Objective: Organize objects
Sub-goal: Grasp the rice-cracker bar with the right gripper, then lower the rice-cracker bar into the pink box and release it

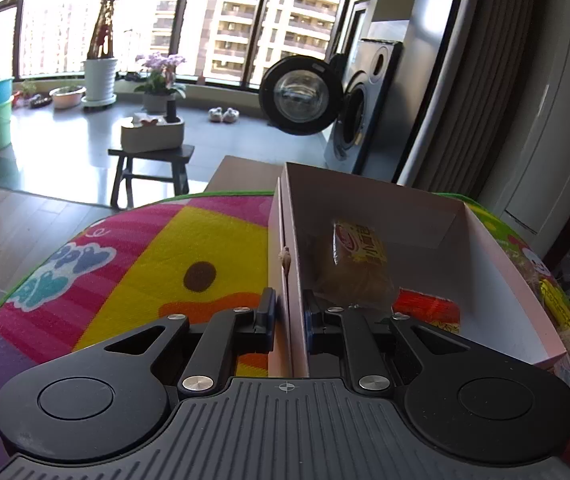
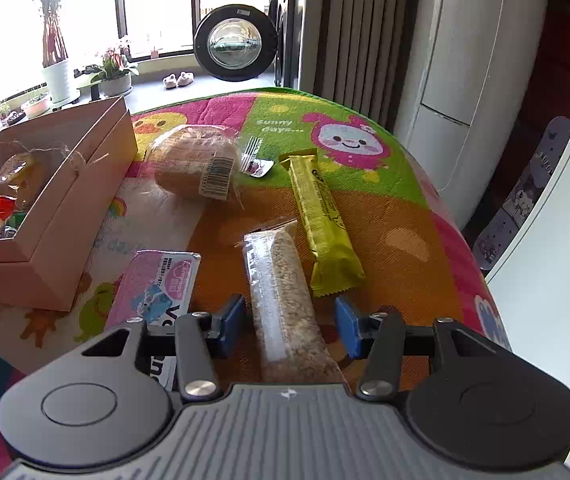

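Lying flat on the mat, a clear packet of oat-coloured grains is long and narrow, with a white strip along one side. It sits between the two blue pads of the right gripper, which stand wide apart and do not touch it. Just to its right lies a yellow bar, slightly angled. Farther back there is a round bread in clear wrap with a barcode label, and beside it a small packet with a plastic fork. At the near left, a pink packet is partly hidden under the gripper.

The left gripper is closed tight on the near wall of the pink cardboard box, one pad outside and one inside. The box stands at the left part of the mat. Inside it I see a snack in yellow wrapper and a red packet.

Everything rests on a colourful children's mat with a duck, a pink cartoon face and the words "Sunny days". Behind it, the room has big windows with tall buildings outside, potted plants, a dark stool carrying a beige container, a washing machine with its round door open, and a pair of slippers on the floor.
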